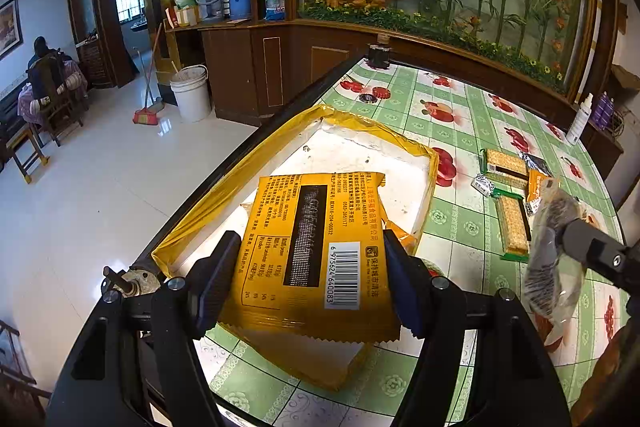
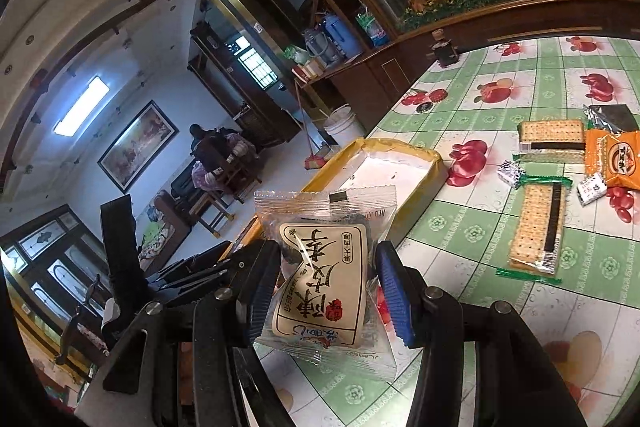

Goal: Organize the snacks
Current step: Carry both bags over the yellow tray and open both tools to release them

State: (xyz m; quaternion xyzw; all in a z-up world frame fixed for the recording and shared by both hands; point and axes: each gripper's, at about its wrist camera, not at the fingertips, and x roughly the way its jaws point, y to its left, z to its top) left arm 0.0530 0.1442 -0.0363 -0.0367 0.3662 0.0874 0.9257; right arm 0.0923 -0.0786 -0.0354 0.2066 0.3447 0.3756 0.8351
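The left claw is closed on a yellow snack packet, one finger pressed against each side edge, barcode face toward the camera. The packet hangs above the white tray, a shallow box with yellow-taped walls that sits at the left edge of the desk.

The right claw is clamped on a clear-wrapped dark snack with a cream label, held just off the near right corner of the tray; whether it touches the tray cannot be determined. The same clear packet appears in the left view, to the right of the tray.

To the right of the tray, lying flat on the green-checked cloth of the desk: two cracker packs, an orange sachet, a silver foil pack and two small wrapped candies. These items lie well apart from the tray. A white bottle stands at the desk's far right edge.
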